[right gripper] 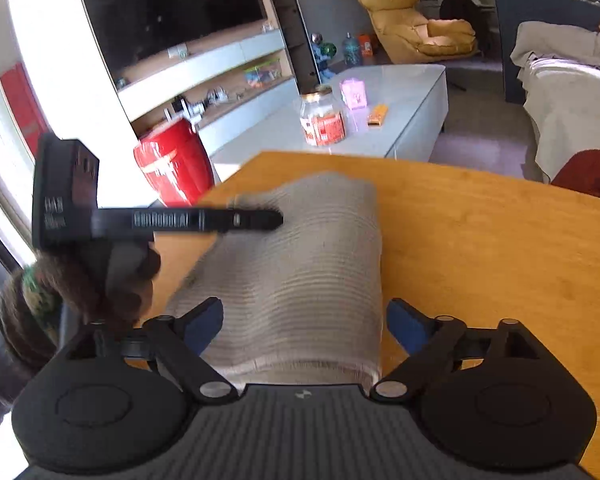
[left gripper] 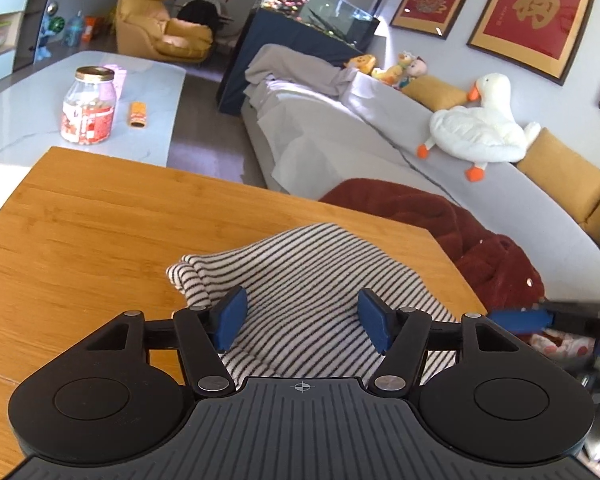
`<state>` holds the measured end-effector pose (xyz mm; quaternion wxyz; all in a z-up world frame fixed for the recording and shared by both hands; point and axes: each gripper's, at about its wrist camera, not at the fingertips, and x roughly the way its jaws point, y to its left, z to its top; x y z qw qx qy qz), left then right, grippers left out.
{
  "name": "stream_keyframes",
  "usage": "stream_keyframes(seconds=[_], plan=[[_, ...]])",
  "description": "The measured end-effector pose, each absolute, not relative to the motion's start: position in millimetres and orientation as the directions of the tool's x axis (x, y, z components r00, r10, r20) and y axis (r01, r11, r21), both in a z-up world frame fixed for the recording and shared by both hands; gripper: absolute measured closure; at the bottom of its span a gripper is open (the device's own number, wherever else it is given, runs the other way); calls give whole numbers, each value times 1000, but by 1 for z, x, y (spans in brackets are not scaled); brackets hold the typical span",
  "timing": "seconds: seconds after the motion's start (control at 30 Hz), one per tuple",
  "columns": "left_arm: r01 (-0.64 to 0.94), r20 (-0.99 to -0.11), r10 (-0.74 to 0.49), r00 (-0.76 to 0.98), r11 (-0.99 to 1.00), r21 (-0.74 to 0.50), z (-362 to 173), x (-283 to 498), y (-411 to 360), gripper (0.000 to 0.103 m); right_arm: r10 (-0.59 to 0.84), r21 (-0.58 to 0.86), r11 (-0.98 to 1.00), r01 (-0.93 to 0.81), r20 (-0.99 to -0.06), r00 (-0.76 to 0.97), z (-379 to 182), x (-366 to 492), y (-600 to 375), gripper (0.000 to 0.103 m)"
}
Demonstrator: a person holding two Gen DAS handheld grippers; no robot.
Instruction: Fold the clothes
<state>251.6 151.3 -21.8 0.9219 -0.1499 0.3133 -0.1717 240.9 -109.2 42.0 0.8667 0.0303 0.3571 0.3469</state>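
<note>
A black-and-white striped garment (left gripper: 300,280) lies folded on the wooden table (left gripper: 80,232). My left gripper (left gripper: 302,318) is open just above it, a blue pad on each side. In the right wrist view the same garment (right gripper: 300,264) looks blurred and grey, folded into a long strip. My right gripper (right gripper: 304,326) is open with its pads astride the strip's near end. The left gripper (right gripper: 244,218) reaches in from the left over the strip's far part. The right gripper's blue pad (left gripper: 520,316) shows at the right edge of the left wrist view.
A dark red fleece (left gripper: 460,232) lies on the grey sofa (left gripper: 380,128) past the table's right edge, with a white goose toy (left gripper: 480,124). A jar (left gripper: 88,106) stands on a pale coffee table (left gripper: 28,120). A red drum (right gripper: 172,164) stands to the left.
</note>
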Motion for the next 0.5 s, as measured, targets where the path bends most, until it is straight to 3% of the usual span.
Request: stream_keyframes(seconds=[0.17, 0.4, 0.5], plan=[[232, -521, -417, 744, 893, -385, -24, 250, 154, 36, 666, 372, 739, -562, -530, 525, 68, 298, -112, 7], [256, -515, -429, 742, 891, -375, -26, 243, 162, 36, 663, 504, 742, -443, -651, 370, 12, 392, -64, 8], [260, -512, -432, 743, 890, -375, -29, 242, 168, 36, 673, 555, 728, -403, -690, 265, -18, 408, -47, 22]])
